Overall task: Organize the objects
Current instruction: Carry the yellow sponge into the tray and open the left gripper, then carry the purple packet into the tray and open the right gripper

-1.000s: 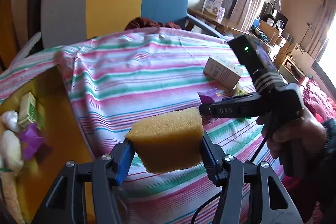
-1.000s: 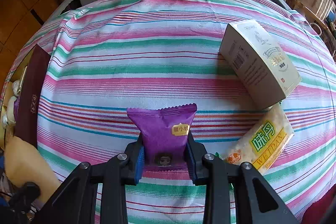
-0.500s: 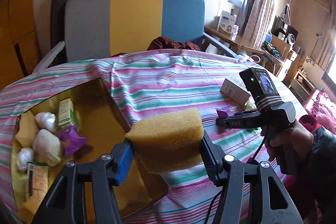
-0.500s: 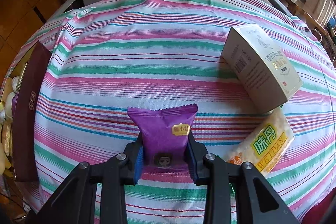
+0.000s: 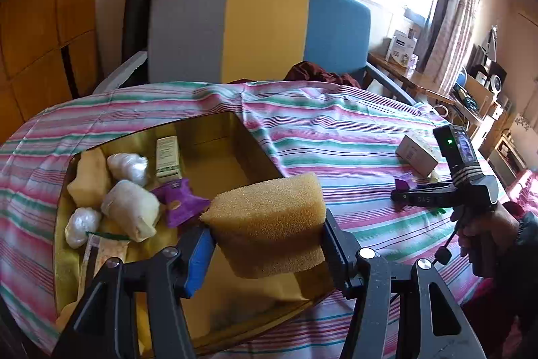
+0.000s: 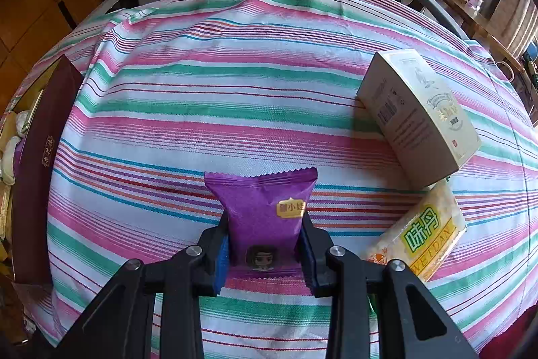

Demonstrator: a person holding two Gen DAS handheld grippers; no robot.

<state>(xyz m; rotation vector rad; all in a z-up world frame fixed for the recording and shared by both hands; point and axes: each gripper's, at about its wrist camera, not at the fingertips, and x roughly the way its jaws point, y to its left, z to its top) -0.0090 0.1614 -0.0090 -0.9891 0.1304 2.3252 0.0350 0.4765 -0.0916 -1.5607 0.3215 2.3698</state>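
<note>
Box (image 5: 259, 157) on the striped cloth already holds about 7 items. Left gripper (image 5: 265, 244) is clamped on the yellow sponge (image 5: 269, 221), held in the air over the box's near right part, tilted down. Right gripper (image 6: 265, 248) is pinched on the purple snack packet (image 6: 264, 211), well right of the box, pointing steeply down. Left outside: carton (image 6: 417, 120) and yellow packet (image 6: 423, 241), both farther right.
</note>
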